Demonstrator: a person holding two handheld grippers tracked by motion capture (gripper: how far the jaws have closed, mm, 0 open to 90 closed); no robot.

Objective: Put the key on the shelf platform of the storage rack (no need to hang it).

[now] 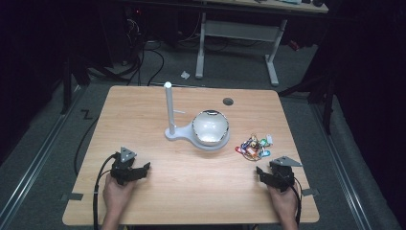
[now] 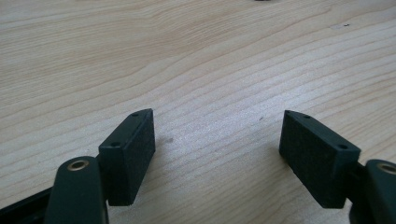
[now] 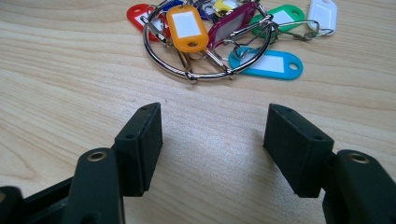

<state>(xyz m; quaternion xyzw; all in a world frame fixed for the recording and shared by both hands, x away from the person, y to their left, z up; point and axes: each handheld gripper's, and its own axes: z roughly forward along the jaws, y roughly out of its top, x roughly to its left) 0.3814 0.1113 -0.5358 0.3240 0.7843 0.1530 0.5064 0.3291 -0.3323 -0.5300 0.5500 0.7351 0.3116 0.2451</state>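
Observation:
A bunch of coloured key tags on a large metal ring (image 1: 253,147) lies on the wooden table (image 1: 191,191) at the right. In the right gripper view the ring (image 3: 208,44) and its tags sit just beyond my open jaws. My right gripper (image 1: 271,175) rests near the front right, open and holding nothing (image 3: 212,128). A white stand with an upright post (image 1: 169,109) and a shiny metal bowl (image 1: 210,127) on its base occupy the table's middle. My left gripper (image 1: 138,171) rests at the front left, open over bare wood (image 2: 218,133).
A dark round hole (image 1: 228,101) marks the table's far side. Beyond the table are a white desk frame (image 1: 237,43) and cables on the grey floor. Bare wood stretches between the two grippers.

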